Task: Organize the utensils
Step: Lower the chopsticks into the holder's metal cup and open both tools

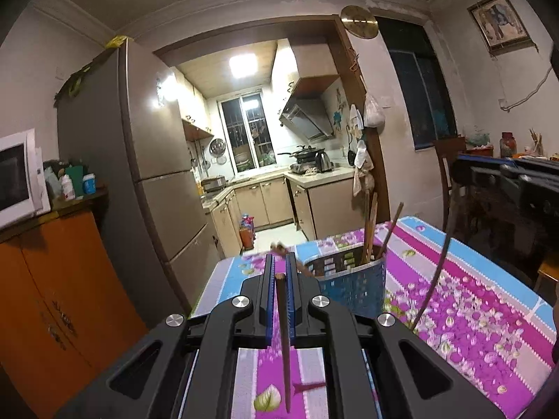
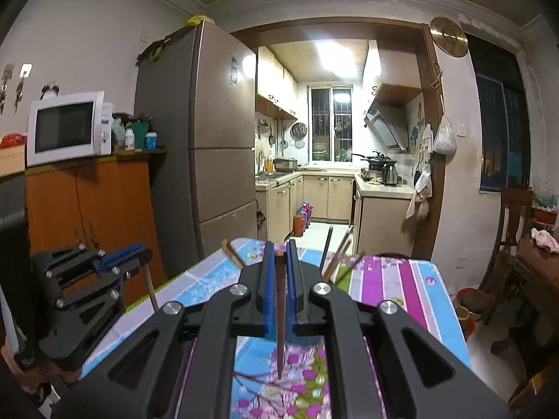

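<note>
My left gripper [image 1: 279,262] is shut on a dark wooden chopstick [image 1: 283,335] that hangs point down over the floral tablecloth [image 1: 471,317]. A blue utensil basket [image 1: 353,282] stands just right of it with several chopsticks [image 1: 369,230] upright inside. My right gripper [image 2: 280,248] is shut on another dark chopstick [image 2: 280,314], point down above the cloth [image 2: 405,286]. The left gripper shows in the right wrist view [image 2: 118,255] at the left, with its chopstick [image 2: 151,289] hanging below. The basket's chopsticks [image 2: 337,251] stick up behind my right fingers.
The right gripper's body [image 1: 510,181] shows at the right edge of the left wrist view, its chopstick [image 1: 433,279] hanging below. An orange cabinet [image 1: 59,296] with a microwave [image 2: 66,129] and a fridge [image 1: 146,181] stand left of the table. A wooden chair [image 2: 506,230] is at the right.
</note>
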A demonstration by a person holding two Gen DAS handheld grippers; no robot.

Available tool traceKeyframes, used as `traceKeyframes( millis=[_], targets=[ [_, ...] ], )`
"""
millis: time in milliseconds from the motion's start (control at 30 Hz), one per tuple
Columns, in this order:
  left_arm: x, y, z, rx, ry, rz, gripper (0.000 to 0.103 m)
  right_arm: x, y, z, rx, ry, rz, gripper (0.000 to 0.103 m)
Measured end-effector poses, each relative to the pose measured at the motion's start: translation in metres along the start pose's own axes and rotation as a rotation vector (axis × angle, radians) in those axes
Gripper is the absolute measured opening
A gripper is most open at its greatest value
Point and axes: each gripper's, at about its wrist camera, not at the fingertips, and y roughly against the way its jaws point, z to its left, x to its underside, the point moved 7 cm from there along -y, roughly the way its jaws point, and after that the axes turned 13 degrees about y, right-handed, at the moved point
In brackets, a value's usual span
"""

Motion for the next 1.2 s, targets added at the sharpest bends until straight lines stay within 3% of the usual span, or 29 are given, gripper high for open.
traceKeyframes(
  millis=[333, 567, 733, 967, 1200],
  targets=[
    [-0.108, -0.059, -0.021, 0.18, 0.094, -0.054, 0.007, -0.073, -0.051, -0.042, 0.063, -0.046, -0.085, 0.005],
    [-0.153, -0.104, -0.027, 0.239, 0.186, -0.115, 0.007, -0.077, -0.102, -0.058, 0.102, -0.052, -0.073, 0.005],
    [-0.133, -0.146, -0.033, 0.278, 0.238, -0.081, 0.007, -0.053, -0.135, -0.067, 0.093, -0.099, -0.033, 0.005],
    [-0.078, -0.192, -0.037, 0.255, 0.239, 0.014, 0.007, -0.003, -0.165, -0.069, 0.044, -0.194, 0.05, 0.005],
    [-0.026, -0.212, -0.036, 0.235, 0.24, 0.088, 0.007, 0.038, -0.176, -0.062, 0.024, -0.242, 0.125, 0.006]
  ],
)
